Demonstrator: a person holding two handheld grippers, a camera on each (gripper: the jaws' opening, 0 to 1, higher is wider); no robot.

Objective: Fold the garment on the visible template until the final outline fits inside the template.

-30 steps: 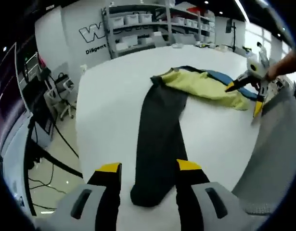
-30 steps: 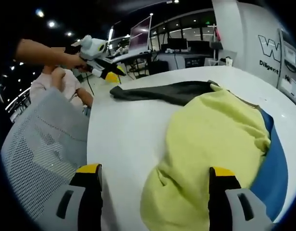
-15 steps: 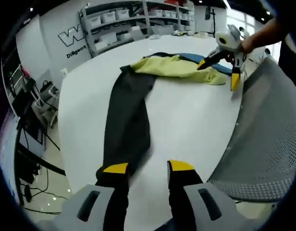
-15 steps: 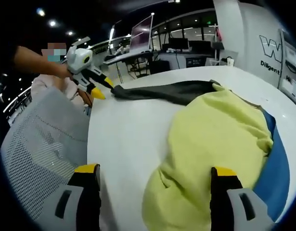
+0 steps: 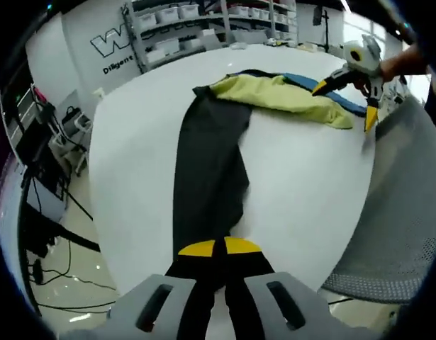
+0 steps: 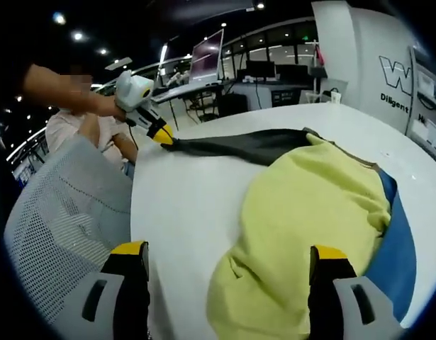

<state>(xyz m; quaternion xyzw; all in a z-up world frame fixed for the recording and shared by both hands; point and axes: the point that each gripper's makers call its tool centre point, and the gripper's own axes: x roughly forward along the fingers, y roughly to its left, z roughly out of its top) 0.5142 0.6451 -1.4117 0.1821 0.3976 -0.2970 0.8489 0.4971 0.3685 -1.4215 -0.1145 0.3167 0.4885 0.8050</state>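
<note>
The left gripper view looks down the whole garment (image 5: 225, 152) on the white table (image 5: 140, 142): a dark grey sleeve runs lengthwise from the left gripper (image 5: 216, 249) away to the yellow-green body, which lies across the far part of the table over a blue template (image 5: 324, 91). The left gripper's yellow-tipped jaws are pressed together on the cuff end of that sleeve. Storage shelves (image 5: 196, 28) with bins stand behind the table. The right gripper view shows the bunched yellow-green body of the garment (image 6: 310, 219) close up between the right gripper's (image 6: 228, 256) jaws, which stand wide apart holding nothing. Here the template (image 6: 395, 248) shows at the right edge, and a grey mesh chair back (image 6: 58, 234) sits beside the table (image 6: 182, 205)
</note>
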